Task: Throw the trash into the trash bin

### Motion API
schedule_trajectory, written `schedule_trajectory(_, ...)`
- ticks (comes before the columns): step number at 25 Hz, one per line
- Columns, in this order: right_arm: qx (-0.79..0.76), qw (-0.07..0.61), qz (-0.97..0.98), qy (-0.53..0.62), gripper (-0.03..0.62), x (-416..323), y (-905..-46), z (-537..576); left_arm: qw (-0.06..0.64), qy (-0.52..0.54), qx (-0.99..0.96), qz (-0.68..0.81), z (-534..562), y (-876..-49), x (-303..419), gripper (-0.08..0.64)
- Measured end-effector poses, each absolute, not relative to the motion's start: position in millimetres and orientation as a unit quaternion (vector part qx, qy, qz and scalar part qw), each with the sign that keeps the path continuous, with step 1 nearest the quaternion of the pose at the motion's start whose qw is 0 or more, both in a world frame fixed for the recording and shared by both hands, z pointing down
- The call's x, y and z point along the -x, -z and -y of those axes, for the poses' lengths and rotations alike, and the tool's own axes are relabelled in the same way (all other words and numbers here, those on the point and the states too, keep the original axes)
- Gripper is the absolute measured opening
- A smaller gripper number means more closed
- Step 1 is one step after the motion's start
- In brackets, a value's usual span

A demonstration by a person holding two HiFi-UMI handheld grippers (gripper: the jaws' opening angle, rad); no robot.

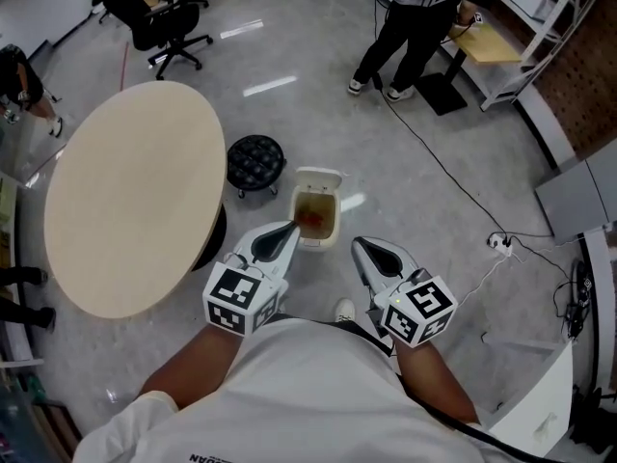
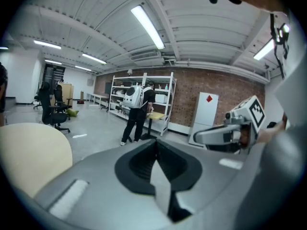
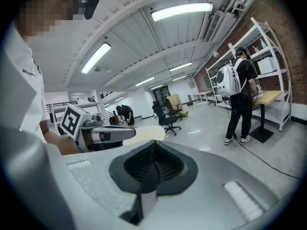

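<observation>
On the floor just ahead of me stands a small white trash bin (image 1: 336,216), its lid tipped back and something brown inside. My left gripper (image 1: 291,227) is held low with its tip close to the bin's left rim, jaws shut and holding nothing. Its jaws meet in a closed seam in the left gripper view (image 2: 156,143). My right gripper (image 1: 358,243) hangs a little right of the bin, jaws likewise shut and empty (image 3: 153,145). Neither gripper view shows the bin. No loose trash is visible.
A round beige table (image 1: 135,191) fills the left. A black stool (image 1: 255,160) stands between it and the bin. A person (image 1: 410,17) stands by a desk and white shelves (image 1: 540,13) at the back right. A cable (image 1: 453,181) crosses the floor to a power strip (image 1: 499,242).
</observation>
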State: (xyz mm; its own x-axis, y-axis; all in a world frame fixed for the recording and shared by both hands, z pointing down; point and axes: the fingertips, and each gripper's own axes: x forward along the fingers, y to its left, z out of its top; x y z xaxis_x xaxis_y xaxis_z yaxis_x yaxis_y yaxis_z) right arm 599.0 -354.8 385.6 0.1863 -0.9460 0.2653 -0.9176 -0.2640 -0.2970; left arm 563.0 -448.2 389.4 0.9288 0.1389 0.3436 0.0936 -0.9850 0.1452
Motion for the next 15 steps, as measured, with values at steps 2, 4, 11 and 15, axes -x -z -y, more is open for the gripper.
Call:
schedule_trajectory(2,0.771,0.031,-0.602,0.203,0.002,-597.5,-387.6,354.9,0.065,-0.178,-0.980,-0.060,451.3,-391.0,-561.3,0.006)
schedule_trajectory(4,0.773,0.030,-0.599,0.204,0.002,-596.8,-388.9,356.1,0.068,-0.180,-0.980,-0.060,453.9,-393.8,-559.7,0.006)
schedule_trajectory(11,0.773,0.027,-0.599,0.205,0.002,-596.2,-386.1,357.7,0.067,-0.176,-0.980,-0.064,451.7,-390.6,-560.4,0.006)
schedule_trajectory(15,0.775,0.019,-0.597,0.204,0.002,-597.0,-387.1,357.0,0.061,-0.176,-0.981,-0.063,450.6,-390.0,-560.9,0.006)
